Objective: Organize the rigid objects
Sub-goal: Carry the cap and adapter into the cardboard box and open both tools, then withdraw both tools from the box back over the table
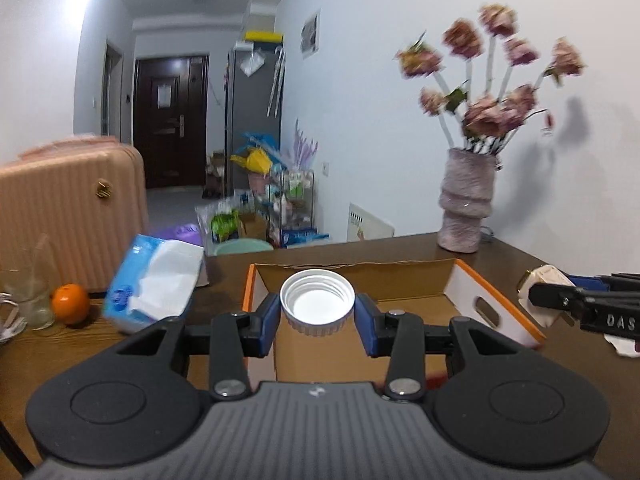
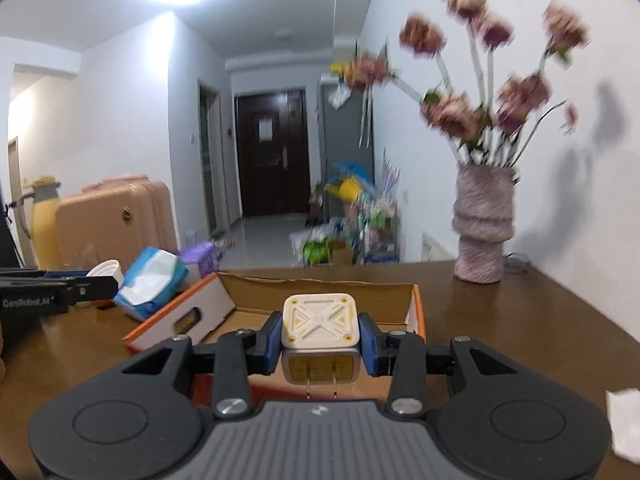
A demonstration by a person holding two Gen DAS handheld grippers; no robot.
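- The left gripper (image 1: pixel 317 312) is clamped on a white screw cap (image 1: pixel 317 303), its blue pads pressing the ribbed rim from both sides; the cap's hollow side faces the camera.
- The cap is held above the near left end of an open cardboard box (image 1: pixel 416 280) with an orange edge; the box's near wall is hidden behind the gripper body.
- The right gripper (image 2: pixel 320 338) is closed on a white plug adapter (image 2: pixel 319 322), a squarish block with an X pattern on top and two metal prongs pointing back at the camera.
- The adapter hangs over the near right part of the same box (image 2: pixel 320 300); the floor of the box under it is mostly covered.
- In the left view the right gripper (image 1: pixel 532 294) enters at the right edge, cut off by the frame, with the adapter (image 1: pixel 542 280) only partly seen.
- In the right view the left gripper (image 2: pixel 108 280) shows at the left edge, and just a sliver of the cap (image 2: pixel 106 270) is visible.
- On the brown table (image 1: pixel 580 360) stand a blue-and-white tissue pack (image 1: pixel 156 284), an orange (image 1: pixel 70 303) beside a glass (image 1: pixel 30 292) that is hard to make out, and a vase (image 1: pixel 466 200) whose flowers are blurred.
- A white scrap (image 2: pixel 624 420) lies at the right rim, cut off; what it is cannot be told.
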